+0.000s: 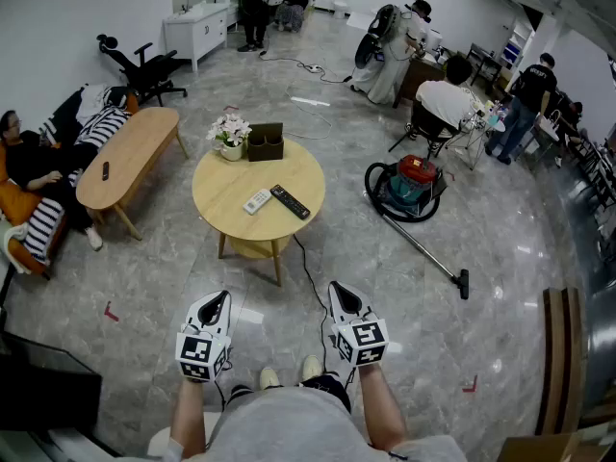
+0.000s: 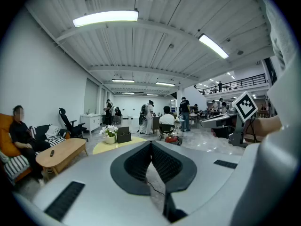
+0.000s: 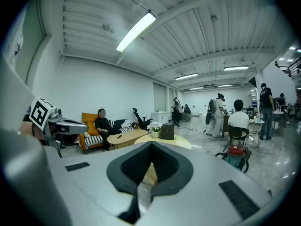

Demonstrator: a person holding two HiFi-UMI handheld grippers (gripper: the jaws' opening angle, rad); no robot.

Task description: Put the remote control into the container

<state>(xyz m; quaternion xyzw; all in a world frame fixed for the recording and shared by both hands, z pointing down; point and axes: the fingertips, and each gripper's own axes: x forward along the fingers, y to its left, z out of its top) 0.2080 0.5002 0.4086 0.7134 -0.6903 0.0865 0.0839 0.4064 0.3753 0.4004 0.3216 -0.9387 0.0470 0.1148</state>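
Hovering over the floor short of the round table, the left gripper and right gripper are each seen with jaws pressed together on nothing. The black remote control is found flat on the tabletop, just beside a white remote. The dark container is noted at the far edge, next to a flower pot.

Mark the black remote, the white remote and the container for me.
black remote (image 1: 290, 202), head view, middle of its body.
white remote (image 1: 257, 201), head view, its centre.
container (image 1: 266, 150), head view, front wall.
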